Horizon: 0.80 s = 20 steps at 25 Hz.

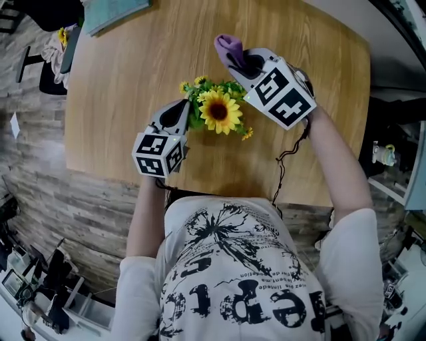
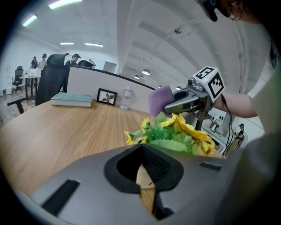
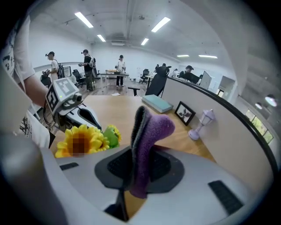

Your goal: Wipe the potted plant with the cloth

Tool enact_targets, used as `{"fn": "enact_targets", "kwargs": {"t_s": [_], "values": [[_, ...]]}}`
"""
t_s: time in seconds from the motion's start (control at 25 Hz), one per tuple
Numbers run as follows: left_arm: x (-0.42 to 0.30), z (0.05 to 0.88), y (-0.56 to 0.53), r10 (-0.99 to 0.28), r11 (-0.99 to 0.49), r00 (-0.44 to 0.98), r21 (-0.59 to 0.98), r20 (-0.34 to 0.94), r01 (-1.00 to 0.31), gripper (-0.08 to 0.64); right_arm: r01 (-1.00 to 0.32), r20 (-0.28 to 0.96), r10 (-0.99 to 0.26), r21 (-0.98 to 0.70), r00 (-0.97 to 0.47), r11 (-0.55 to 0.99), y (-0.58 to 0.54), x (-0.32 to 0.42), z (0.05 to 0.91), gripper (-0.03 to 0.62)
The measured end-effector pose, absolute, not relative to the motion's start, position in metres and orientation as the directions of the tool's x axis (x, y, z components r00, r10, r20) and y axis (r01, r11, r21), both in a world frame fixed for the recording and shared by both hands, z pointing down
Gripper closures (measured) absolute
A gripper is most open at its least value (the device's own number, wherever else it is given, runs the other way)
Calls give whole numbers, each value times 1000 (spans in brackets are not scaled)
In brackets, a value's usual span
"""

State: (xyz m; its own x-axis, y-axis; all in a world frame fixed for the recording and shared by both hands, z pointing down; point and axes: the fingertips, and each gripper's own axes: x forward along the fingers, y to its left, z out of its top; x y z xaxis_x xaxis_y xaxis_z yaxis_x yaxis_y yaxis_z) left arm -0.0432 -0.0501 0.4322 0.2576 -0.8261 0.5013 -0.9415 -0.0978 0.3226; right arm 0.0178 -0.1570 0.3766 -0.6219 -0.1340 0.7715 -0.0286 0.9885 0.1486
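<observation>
Head view: the wooden table (image 1: 113, 86) ends just in front of my operator's body. Its left and right edges are both in frame, and bare wood lies open beyond the plant and to its left. The potted plant (image 1: 219, 110) stands near the close edge, about mid-width, with its pot hidden under the sunflower bloom and leaves. The left gripper (image 1: 182, 108) has its tips at the leaves on the plant's left. The right gripper (image 1: 241, 61) is held above the plant's far right side, clamped on the purple cloth (image 1: 228, 45). Its cable (image 1: 283, 166) trails over the near edge. A teal book (image 1: 113, 10) lies at the far left corner. The only markings I see are the square markers on the cubes and the shirt print, which I cannot read.

Left gripper view: the jaws are together, and I can make out nothing between them. The blooms sit just past the tips. Along the far edge a picture frame (image 2: 106, 96) and a small lilac lantern (image 2: 126, 97) stand against a partition (image 2: 88, 79).

Right gripper view: the cloth stands up from the closed jaws, and the sunflower is low on the left. People (image 3: 88, 66) stand at desks across the room.
</observation>
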Motion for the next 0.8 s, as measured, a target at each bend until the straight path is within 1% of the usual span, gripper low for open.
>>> {"fn": "enact_targets", "kwargs": {"t_s": [0.12, 0.36, 0.52, 0.8], "values": [[-48, 410, -46, -849, -123, 279, 346, 448, -930, 557, -74, 741, -170, 161, -650, 984, -147, 7, 358, 520], [-73, 362, -47, -874, -235, 329, 281, 358, -931, 557, -193, 679, -219, 114, -701, 975, -121, -19, 326, 520], [-92, 341, -47, -854, -345, 415, 255, 313, -903, 557, -285, 669, -264, 81, -695, 955, -102, -38, 320, 520], [-151, 337, -37, -777, -497, 546, 229, 312, -837, 557, -421, 662, -368, 87, -653, 903, -72, -92, 329, 520]]}}
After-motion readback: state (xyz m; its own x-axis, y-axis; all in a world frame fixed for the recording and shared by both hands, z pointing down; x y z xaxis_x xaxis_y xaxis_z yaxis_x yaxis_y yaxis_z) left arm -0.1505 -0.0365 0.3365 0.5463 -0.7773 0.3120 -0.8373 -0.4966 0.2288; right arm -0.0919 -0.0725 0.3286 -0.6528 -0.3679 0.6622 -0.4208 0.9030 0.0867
